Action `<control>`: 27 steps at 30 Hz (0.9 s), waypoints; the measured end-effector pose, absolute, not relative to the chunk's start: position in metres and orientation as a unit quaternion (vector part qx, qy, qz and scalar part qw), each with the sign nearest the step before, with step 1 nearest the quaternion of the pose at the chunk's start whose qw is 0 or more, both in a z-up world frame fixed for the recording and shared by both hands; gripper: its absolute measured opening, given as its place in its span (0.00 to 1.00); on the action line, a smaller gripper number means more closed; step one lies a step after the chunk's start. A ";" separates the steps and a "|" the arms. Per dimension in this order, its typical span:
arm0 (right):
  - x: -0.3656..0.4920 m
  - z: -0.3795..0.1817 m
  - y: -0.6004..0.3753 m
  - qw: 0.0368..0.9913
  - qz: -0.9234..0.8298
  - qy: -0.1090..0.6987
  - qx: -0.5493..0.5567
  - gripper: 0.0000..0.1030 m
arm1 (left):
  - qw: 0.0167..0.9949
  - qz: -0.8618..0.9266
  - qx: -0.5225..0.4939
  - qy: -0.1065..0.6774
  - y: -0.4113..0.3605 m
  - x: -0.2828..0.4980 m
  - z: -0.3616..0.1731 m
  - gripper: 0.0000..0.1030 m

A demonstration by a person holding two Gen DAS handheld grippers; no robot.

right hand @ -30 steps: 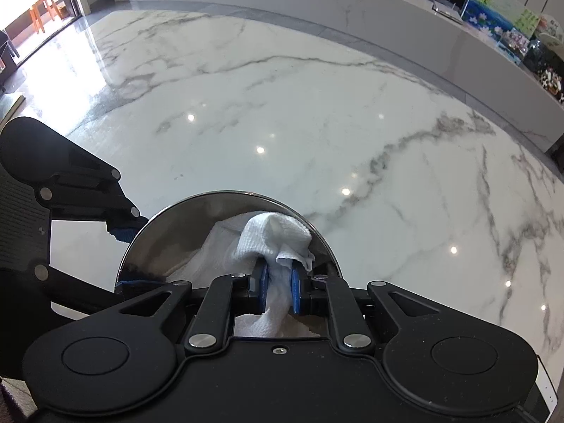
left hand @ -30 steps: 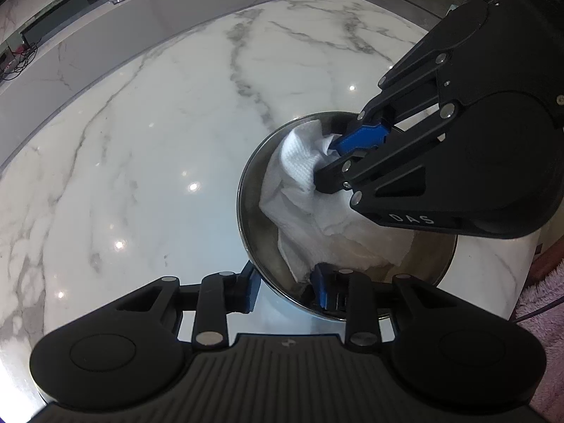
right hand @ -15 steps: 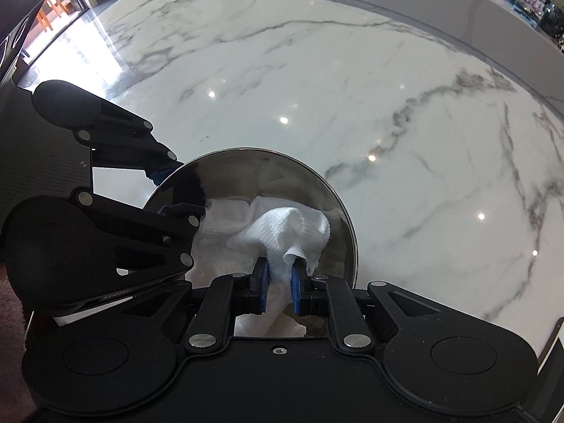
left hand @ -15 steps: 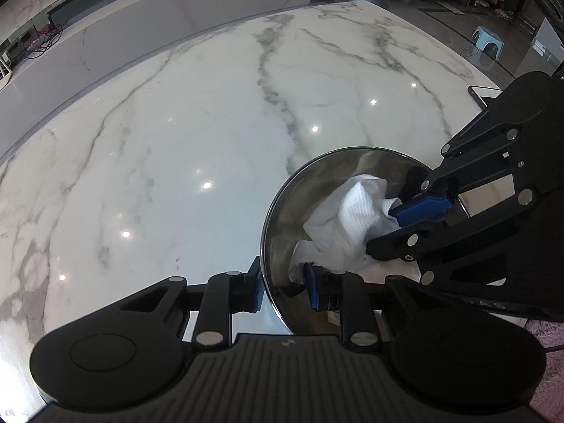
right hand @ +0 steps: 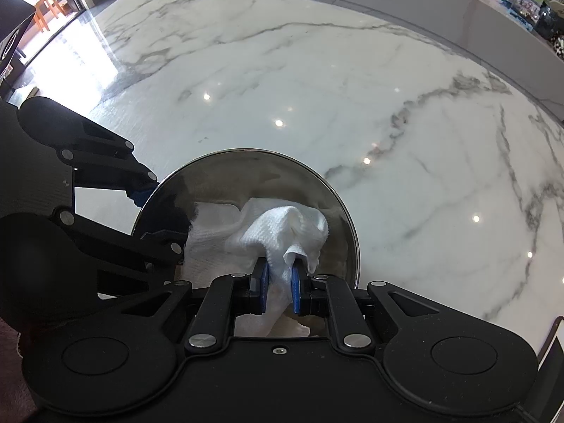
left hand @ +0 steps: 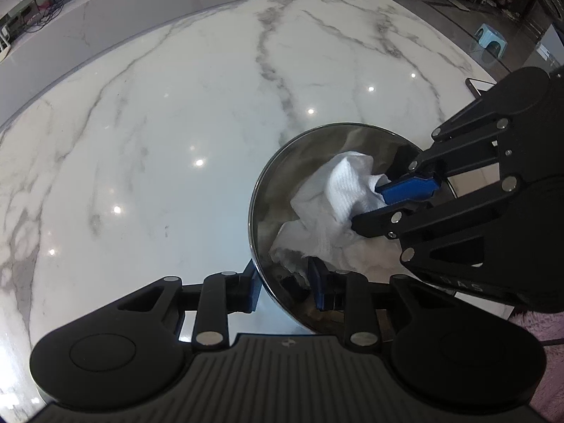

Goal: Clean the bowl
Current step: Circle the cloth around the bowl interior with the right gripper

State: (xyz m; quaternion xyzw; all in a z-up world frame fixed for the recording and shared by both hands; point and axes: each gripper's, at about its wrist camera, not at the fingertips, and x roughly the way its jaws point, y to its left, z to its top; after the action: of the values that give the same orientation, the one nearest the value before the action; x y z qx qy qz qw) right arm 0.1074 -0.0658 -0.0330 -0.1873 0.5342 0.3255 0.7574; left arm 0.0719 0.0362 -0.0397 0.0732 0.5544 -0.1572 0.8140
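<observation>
Now the left tool pinches the bowl rim at 6 o'clock; the right tool clamps a white cloth inside; bare counter spreads toward 10 o'clock

bowl tilted more upright | cloth seemingly bunched toward far wall

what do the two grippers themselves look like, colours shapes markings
The left gripper and right gripper look alike: matte black linkage arms with silver pivot pins, round black discs on either side, blue finger pads. The left has a ribbed black base; the right bears faint raised lettering.
</observation>
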 end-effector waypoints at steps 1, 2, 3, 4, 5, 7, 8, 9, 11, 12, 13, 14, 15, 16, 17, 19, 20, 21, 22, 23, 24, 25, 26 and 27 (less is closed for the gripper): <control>0.108 -0.033 -0.066 0.757 0.325 0.534 -0.187 0.11 | 0.814 -0.159 0.075 0.553 0.036 0.072 -0.040 0.25; 0.109 -0.033 -0.066 0.758 0.325 0.534 -0.187 0.11 | 0.815 -0.161 0.078 0.552 0.036 0.071 -0.040 0.25; 0.110 -0.033 -0.066 0.758 0.324 0.534 -0.187 0.11 | 0.815 -0.162 0.081 0.550 0.035 0.071 -0.040 0.25; 0.110 -0.033 -0.065 0.759 0.323 0.532 -0.189 0.11 | 0.816 -0.164 0.083 0.548 0.035 0.071 -0.040 0.25; 0.111 -0.032 -0.064 0.762 0.320 0.529 -0.194 0.11 | 0.817 -0.167 0.085 0.546 0.035 0.072 -0.040 0.25; 0.111 -0.032 -0.061 0.767 0.315 0.520 -0.204 0.11 | 0.818 -0.170 0.089 0.543 0.034 0.072 -0.040 0.26; 0.111 -0.031 -0.060 0.770 0.313 0.514 -0.209 0.11 | 0.818 -0.171 0.091 0.542 0.034 0.072 -0.040 0.26; 0.111 -0.031 -0.058 0.774 0.311 0.509 -0.213 0.11 | 0.817 -0.172 0.091 0.542 0.034 0.073 -0.040 0.26; 0.111 -0.028 -0.056 0.781 0.310 0.497 -0.216 0.11 | 0.817 -0.174 0.089 0.542 0.035 0.074 -0.040 0.26; 0.112 -0.024 -0.056 0.786 0.309 0.490 -0.216 0.11 | 0.817 -0.174 0.088 0.542 0.035 0.074 -0.040 0.25; 0.112 -0.022 -0.055 0.788 0.310 0.487 -0.214 0.11 | 0.817 -0.174 0.088 0.542 0.034 0.074 -0.040 0.25; 0.112 -0.017 -0.055 0.790 0.313 0.483 -0.211 0.10 | 0.817 -0.174 0.088 0.542 0.034 0.074 -0.041 0.26; 0.112 -0.013 -0.055 0.793 0.316 0.478 -0.208 0.10 | 0.817 -0.174 0.088 0.542 0.034 0.074 -0.041 0.25; 0.113 -0.009 -0.054 0.794 0.319 0.474 -0.205 0.10 | 0.818 -0.173 0.087 0.542 0.034 0.075 -0.041 0.25; 0.113 -0.007 -0.053 0.795 0.322 0.472 -0.206 0.10 | 0.818 -0.173 0.087 0.542 0.034 0.075 -0.041 0.25; 0.114 -0.007 -0.051 0.793 0.324 0.472 -0.208 0.10 | 0.818 -0.174 0.090 0.541 0.034 0.075 -0.041 0.25; 0.115 -0.009 -0.050 0.793 0.324 0.473 -0.207 0.10 | 0.818 -0.175 0.091 0.540 0.034 0.075 -0.041 0.25; 0.116 -0.011 -0.050 0.792 0.324 0.476 -0.203 0.10 | 0.818 -0.176 0.091 0.540 0.034 0.075 -0.041 0.25; 0.118 -0.014 -0.050 0.791 0.324 0.480 -0.197 0.10 | 0.818 -0.176 0.091 0.539 0.035 0.075 -0.041 0.25; 0.120 -0.018 -0.051 0.790 0.325 0.486 -0.186 0.11 | 0.818 -0.177 0.092 0.539 0.035 0.075 -0.041 0.25; 0.120 -0.020 -0.051 0.789 0.325 0.489 -0.182 0.11 | 0.818 -0.177 0.092 0.539 0.035 0.075 -0.041 0.26; 0.121 -0.023 -0.051 0.788 0.325 0.492 -0.179 0.11 | 0.818 -0.177 0.092 0.539 0.035 0.075 -0.041 0.26; 0.121 -0.025 -0.050 0.786 0.325 0.494 -0.178 0.11 | 0.818 -0.177 0.092 0.539 0.035 0.075 -0.041 0.26; 0.120 -0.027 -0.050 0.786 0.326 0.495 -0.177 0.11 | 0.819 -0.177 0.092 0.538 0.035 0.073 -0.041 0.25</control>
State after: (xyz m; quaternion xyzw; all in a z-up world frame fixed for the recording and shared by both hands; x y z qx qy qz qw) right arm 0.1205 -0.0497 -0.0268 -0.1773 0.4953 0.3258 0.7855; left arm 0.0735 0.0348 -0.0412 0.0922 0.5384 -0.1771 0.8187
